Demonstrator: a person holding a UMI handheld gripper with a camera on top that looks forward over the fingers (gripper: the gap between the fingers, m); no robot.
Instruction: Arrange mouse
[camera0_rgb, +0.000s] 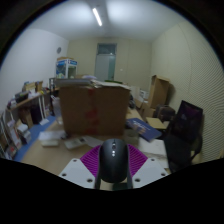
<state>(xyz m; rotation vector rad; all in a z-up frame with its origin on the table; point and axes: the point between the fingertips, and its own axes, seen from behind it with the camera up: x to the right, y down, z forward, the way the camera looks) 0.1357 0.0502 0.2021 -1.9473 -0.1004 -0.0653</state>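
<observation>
A black computer mouse (113, 160) sits between my gripper's two purple-padded fingers (92, 159), its wheel end pointing forward. Both pads press against its sides. My gripper (113, 163) is shut on the mouse and holds it up above the floor of a room. The mouse's underside and rear end are hidden.
A large brown cardboard box (95, 107) stands ahead in the middle of the room. A dark chair (185, 130) is at the right. Cluttered shelves and a table (28, 112) are at the left. A door (106, 63) shows in the far wall.
</observation>
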